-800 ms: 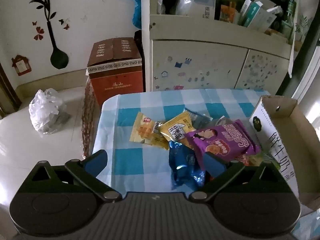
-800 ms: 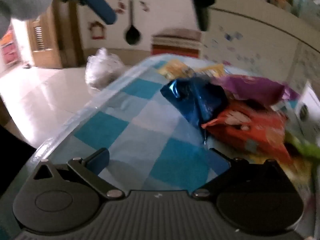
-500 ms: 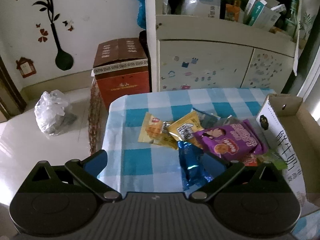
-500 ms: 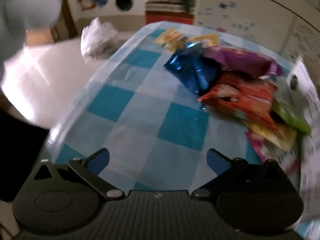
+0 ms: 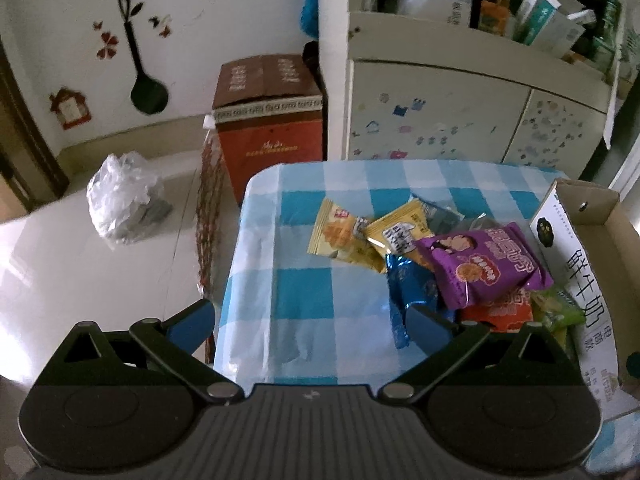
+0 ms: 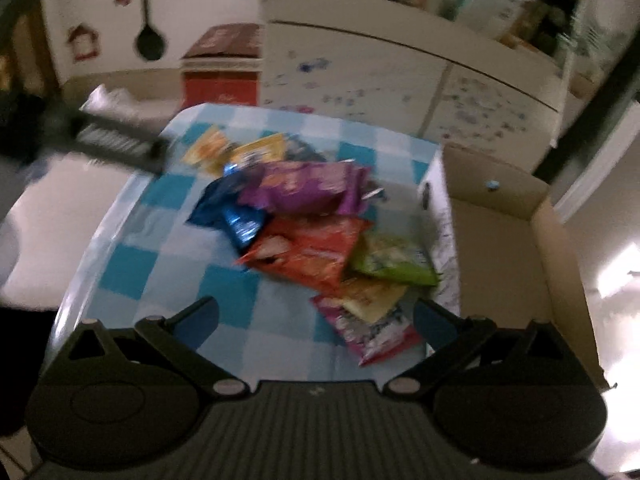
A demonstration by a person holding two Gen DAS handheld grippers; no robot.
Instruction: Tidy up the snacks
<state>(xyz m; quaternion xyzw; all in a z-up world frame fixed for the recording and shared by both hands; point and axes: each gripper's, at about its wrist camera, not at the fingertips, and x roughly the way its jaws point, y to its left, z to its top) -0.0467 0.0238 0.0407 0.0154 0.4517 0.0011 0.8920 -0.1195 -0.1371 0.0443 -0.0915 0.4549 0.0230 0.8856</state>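
Note:
A heap of snack packets lies on a blue-checked table. It includes a purple packet, a blue foil packet, yellow packets, an orange-red packet, a green packet and a pink packet. An open cardboard box stands at the table's right side. My left gripper is open and empty above the table's near left. My right gripper is open and empty, near the pink packet.
A red-brown carton and a white plastic bag sit on the floor beyond the table. A cream cabinet with cluttered shelves stands behind. The other gripper's blurred body crosses the right wrist view at left.
Both grippers have risen and pulled back, so more of the table shows. The right gripper has swung right, toward the box. Both stay open.

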